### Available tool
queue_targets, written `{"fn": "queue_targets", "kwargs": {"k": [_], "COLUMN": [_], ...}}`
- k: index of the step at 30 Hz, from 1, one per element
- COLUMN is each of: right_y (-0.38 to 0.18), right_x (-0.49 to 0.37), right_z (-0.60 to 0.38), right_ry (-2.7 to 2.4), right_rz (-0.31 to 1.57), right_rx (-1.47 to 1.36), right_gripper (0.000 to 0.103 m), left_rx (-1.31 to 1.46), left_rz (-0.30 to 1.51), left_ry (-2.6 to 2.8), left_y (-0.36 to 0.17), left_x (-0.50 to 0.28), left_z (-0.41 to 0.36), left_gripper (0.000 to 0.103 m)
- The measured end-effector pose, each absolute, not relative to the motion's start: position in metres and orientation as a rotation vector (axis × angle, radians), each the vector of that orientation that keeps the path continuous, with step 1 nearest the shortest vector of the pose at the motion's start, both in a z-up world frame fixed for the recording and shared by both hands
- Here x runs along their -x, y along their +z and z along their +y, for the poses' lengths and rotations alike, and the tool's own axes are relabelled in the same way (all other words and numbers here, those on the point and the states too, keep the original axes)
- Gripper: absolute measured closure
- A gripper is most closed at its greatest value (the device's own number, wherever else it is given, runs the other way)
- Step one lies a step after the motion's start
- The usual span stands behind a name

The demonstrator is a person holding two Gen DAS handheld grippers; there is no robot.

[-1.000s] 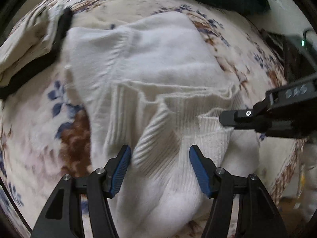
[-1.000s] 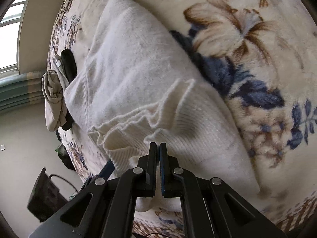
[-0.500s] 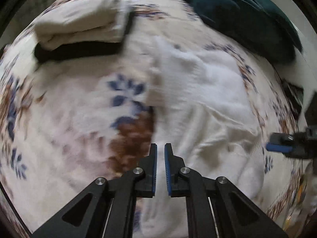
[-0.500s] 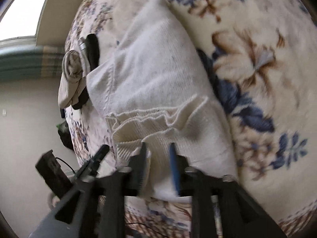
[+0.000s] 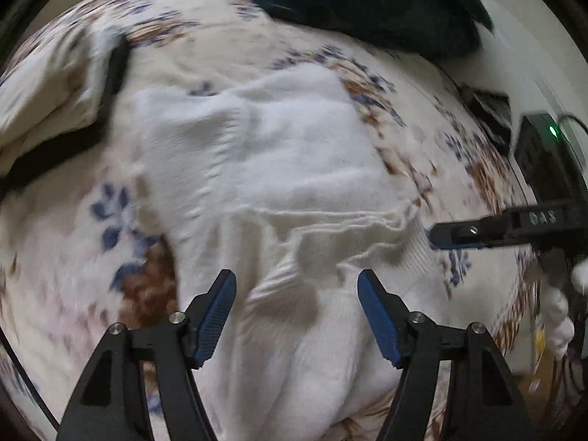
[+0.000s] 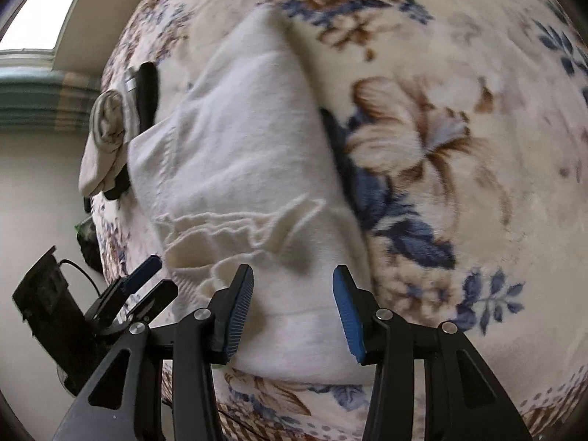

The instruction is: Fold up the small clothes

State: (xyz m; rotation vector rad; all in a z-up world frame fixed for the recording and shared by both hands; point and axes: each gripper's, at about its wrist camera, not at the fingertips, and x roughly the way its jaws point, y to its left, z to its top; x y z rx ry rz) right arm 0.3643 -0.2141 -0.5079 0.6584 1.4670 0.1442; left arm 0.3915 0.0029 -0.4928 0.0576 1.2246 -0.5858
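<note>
The white knit garment (image 5: 279, 169) lies on the floral blanket (image 5: 66, 264), its ribbed hem (image 5: 330, 220) already doubled over the body at about 6 o'clock from the middle. That looks like 1 fold made, with more folding and squaring up left. The left gripper (image 5: 294, 308) has just been opening; its jaws stand wide above the cloth, holding nothing. The right gripper (image 6: 292, 307) has also just been opening and holds nothing. A folded beige piece (image 6: 106, 139) sits at 10 o'clock.

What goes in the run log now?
left tongs: open, opening | right tongs: open, opening | white sweater: partly folded on floral blanket, unheld
</note>
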Motion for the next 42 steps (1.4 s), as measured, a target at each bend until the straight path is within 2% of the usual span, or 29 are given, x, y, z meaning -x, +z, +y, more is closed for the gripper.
{"fn": "queue_targets", "kwargs": {"k": [2, 4, 6, 9, 17, 22, 27, 31, 32, 33, 34, 35, 36, 38, 40, 41, 42], "right_y": [-0.514, -0.52, -0.527, -0.533, -0.523, -0.514, -0.497, -0.493, -0.492, -0.491, -0.489, -0.488, -0.49, -0.498, -0.506, -0.506, -0.508], "right_x": [-0.363, -0.361, -0.358, -0.355, -0.359, -0.371, -0.38, -0.387, -0.389, -0.391, -0.394, -0.398, -0.401, -0.413, -0.421, -0.422, -0.424], "right_z": [-0.22, -0.226, -0.233, -0.241, -0.237, -0.215, -0.178, -0.144, -0.137, -0.131, -0.124, -0.116, -0.106, -0.083, -0.063, -0.057, -0.049], "right_ry": [0.128, 0.115, 0.099, 0.084, 0.159, 0.231, 0.396, 0.434, 0.455, 0.492, 0.525, 0.553, 0.575, 0.622, 0.633, 0.627, 0.614], "right_rz": [1.47, 1.476, 1.482, 1.49, 1.472, 1.476, 1.462, 1.477, 1.488, 1.489, 1.491, 1.5, 1.514, 1.545, 1.573, 1.572, 1.579], "right_rx": [-0.663, -0.673, -0.702, -0.73, -0.72, -0.631, -0.499, -0.293, -0.291, -0.311, -0.336, -0.359, -0.38, -0.436, -0.437, -0.422, -0.397], "right_gripper": [0.055, 0.055, 0.055, 0.055, 0.055, 0.055, 0.055, 0.055, 0.055, 0.055, 0.055, 0.055, 0.055, 0.055, 0.058, 0.084, 0.102], "left_rx": [-0.12, -0.173, -0.192, -0.192, -0.124, 0.046, 0.074, -0.028, -0.066, -0.093, -0.099, -0.107, -0.11, -0.096, -0.076, -0.057, -0.033], "left_rz": [1.231, 1.245, 1.283, 1.256, 1.186, 1.205, 1.221, 1.232, 1.239, 1.252, 1.255, 1.256, 1.264, 1.303, 1.328, 1.332, 1.332], "left_ry": [-0.609, -0.622, -0.628, -0.598, -0.415, -0.366, -0.3, -0.209, -0.177, -0.141, -0.122, -0.093, -0.068, -0.032, 0.01, 0.018, 0.026], "left_y": [-0.497, -0.505, -0.518, -0.518, -0.492, -0.494, -0.486, -0.491, -0.494, -0.499, -0.501, -0.505, -0.508, -0.515, -0.52, -0.521, -0.521], "left_x": [-0.39, -0.394, -0.399, -0.398, -0.396, -0.409, -0.403, -0.382, -0.378, -0.373, -0.37, -0.365, -0.361, -0.357, -0.351, -0.349, -0.346], "left_z": [-0.01, -0.019, -0.025, -0.02, 0.029, 0.067, 0.076, 0.069, 0.068, 0.068, 0.071, 0.075, 0.081, 0.092, 0.106, 0.113, 0.12], "left_gripper": [0.037, 0.044, 0.093, 0.096, 0.098, 0.098, 0.094, 0.093, 0.089, 0.079, 0.074, 0.062, 0.041, 0.017, 0.017, 0.017, 0.017]}}
